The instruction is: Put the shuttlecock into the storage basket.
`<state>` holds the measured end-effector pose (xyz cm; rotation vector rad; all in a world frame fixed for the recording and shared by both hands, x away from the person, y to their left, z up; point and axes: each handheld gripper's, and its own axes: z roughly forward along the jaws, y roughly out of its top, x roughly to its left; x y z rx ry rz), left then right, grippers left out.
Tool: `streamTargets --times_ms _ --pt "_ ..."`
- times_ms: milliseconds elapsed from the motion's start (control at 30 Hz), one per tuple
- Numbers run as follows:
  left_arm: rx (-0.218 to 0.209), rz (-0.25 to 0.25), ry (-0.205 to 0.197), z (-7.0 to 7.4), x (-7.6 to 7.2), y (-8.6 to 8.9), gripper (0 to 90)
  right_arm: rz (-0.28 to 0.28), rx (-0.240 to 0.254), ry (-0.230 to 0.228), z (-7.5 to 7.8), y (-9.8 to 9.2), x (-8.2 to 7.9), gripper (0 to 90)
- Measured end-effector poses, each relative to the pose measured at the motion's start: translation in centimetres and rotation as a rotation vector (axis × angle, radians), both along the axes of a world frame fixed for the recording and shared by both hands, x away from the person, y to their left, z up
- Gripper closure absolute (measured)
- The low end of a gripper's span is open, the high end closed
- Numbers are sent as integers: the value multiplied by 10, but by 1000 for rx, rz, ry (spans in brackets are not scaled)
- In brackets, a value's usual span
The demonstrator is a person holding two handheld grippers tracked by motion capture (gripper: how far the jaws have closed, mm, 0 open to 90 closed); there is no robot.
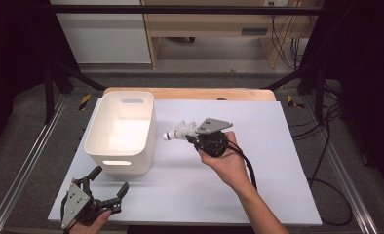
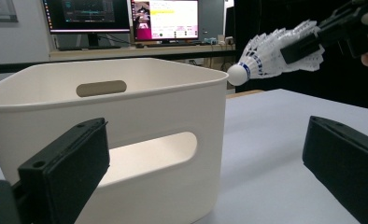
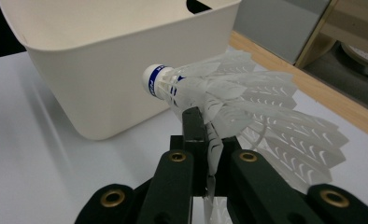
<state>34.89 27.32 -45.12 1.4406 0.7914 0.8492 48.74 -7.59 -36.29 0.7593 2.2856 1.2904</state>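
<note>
Pinched by its feather skirt in the closed right gripper (image 1: 196,132), a white feathered shuttlecock with a blue-banded cork tip (image 1: 179,132) is held above the table, just right of the white rectangular plastic bin (image 1: 98,126); the carrying step is judged to be in hand. A short move left over the rim and a release are called for next, while the left gripper (image 1: 108,181) is rested wide open at the near left. Part of the skirt is hidden between the jaws.
</note>
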Motion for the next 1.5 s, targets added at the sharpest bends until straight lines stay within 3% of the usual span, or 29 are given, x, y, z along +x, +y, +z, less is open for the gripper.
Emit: streamTargets --times_ms 267,400,1167,1500 --pt "1 -3 -2 0 0 0 7 41 -27 -28 25 19 7 892" --pt "-1 -1 2 0 1 0 7 48 -18 -23 32 24 14 892" --pt "17 -20 16 -3 13 -7 8 56 -7 -36 55 39 35 892" --pt "26 -20 13 -3 11 -8 8 87 -32 -41 61 59 42 892"
